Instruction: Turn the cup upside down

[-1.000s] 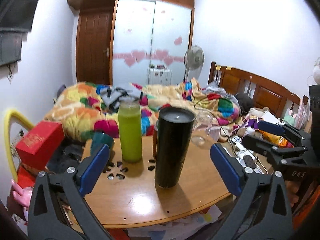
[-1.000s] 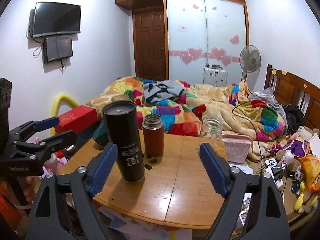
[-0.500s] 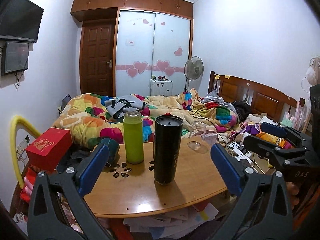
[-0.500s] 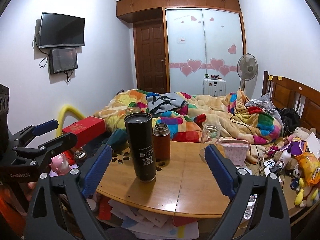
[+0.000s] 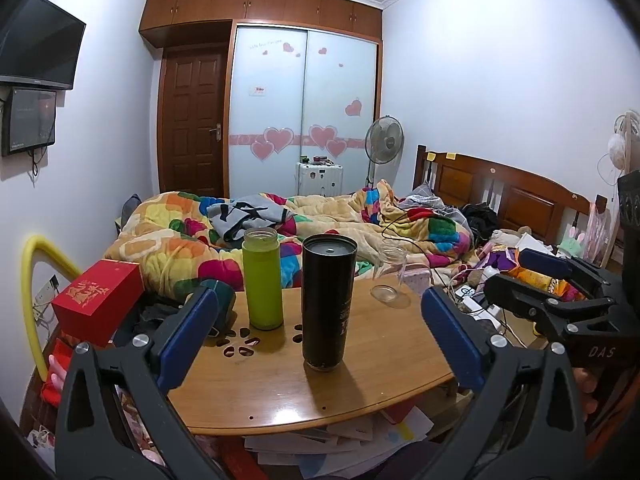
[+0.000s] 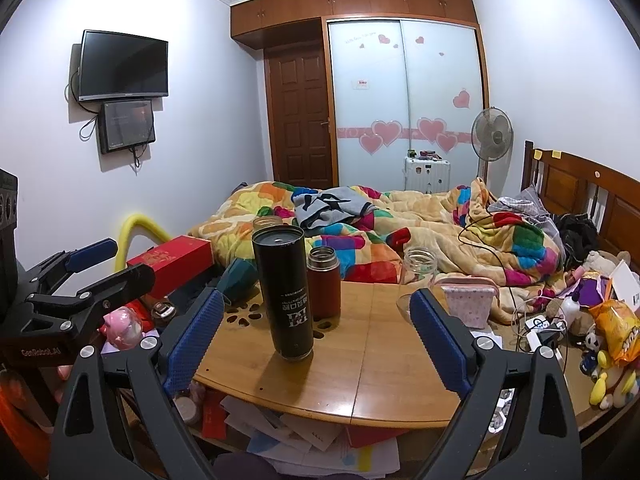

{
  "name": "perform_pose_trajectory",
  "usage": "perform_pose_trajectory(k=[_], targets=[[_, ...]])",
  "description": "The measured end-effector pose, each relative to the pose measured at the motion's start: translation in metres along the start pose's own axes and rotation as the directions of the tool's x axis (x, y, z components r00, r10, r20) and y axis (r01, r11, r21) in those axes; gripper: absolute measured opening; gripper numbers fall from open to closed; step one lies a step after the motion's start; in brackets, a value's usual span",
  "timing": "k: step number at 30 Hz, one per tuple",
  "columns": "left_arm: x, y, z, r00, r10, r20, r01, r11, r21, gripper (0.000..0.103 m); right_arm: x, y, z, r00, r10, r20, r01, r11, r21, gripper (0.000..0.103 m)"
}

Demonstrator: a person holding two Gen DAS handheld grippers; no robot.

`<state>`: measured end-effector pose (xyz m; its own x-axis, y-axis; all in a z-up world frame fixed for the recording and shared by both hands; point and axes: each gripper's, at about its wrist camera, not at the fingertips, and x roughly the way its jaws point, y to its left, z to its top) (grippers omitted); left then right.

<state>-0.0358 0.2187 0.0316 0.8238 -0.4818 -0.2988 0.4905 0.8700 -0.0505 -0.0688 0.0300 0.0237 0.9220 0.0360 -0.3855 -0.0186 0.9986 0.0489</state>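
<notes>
Left wrist view.
- Left gripper (image 5: 318,326): 2 blue-padded fingers spread wide, holding nothing, raised at the near edge of the table.
- Wooden table (image 5: 384,368): rounded top, petal-shaped cut-outs near the left.
- Black tumbler (image 5: 327,300): the cup of the task; stands upright near the table's middle, between the spread fingers and clear of both. Its printed lettering reads inverted.
- Green bottle (image 5: 262,278): upright, just left of and behind the black tumbler, apart from it.
- Glass jar (image 5: 387,274): clear, at the far right of the table.
- Red box (image 5: 98,298): at the left, beside the table.
- Right gripper (image 5: 556,280): seen from the side at the right edge, blue pads parted, nothing between them.
- Bed (image 5: 328,216): behind the table, under a multicoloured quilt.

Right wrist view.
- Right gripper (image 6: 316,334): 2 blue-padded fingers wide apart, empty, at the near table edge.
- Black tumbler (image 6: 285,292): upright on the table (image 6: 400,372), left of centre, nearer the left finger without touching it.
- Brown flask (image 6: 323,282): upright, just right of and behind the tumbler.
- Glass jar (image 6: 418,270): far right of the table, with a pink pouch (image 6: 470,302) just to its right.
- Left gripper (image 6: 90,270): side-on at the left edge, pads parted, empty.
- Red box (image 6: 172,264): beyond it.
- Papers (image 6: 304,432): stacked under the table.
</notes>
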Motion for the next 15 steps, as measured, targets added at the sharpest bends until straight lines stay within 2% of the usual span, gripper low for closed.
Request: perform_pose_trajectory(k=[15], targets=[[-0.0006,0.0000,0.0006,1.000,-0.001,0.002,0.001,1.000,0.000,0.103,0.0014,-0.0021,0.0012,1.000,0.000,-0.001,0.000,1.000,0.002,0.093]])
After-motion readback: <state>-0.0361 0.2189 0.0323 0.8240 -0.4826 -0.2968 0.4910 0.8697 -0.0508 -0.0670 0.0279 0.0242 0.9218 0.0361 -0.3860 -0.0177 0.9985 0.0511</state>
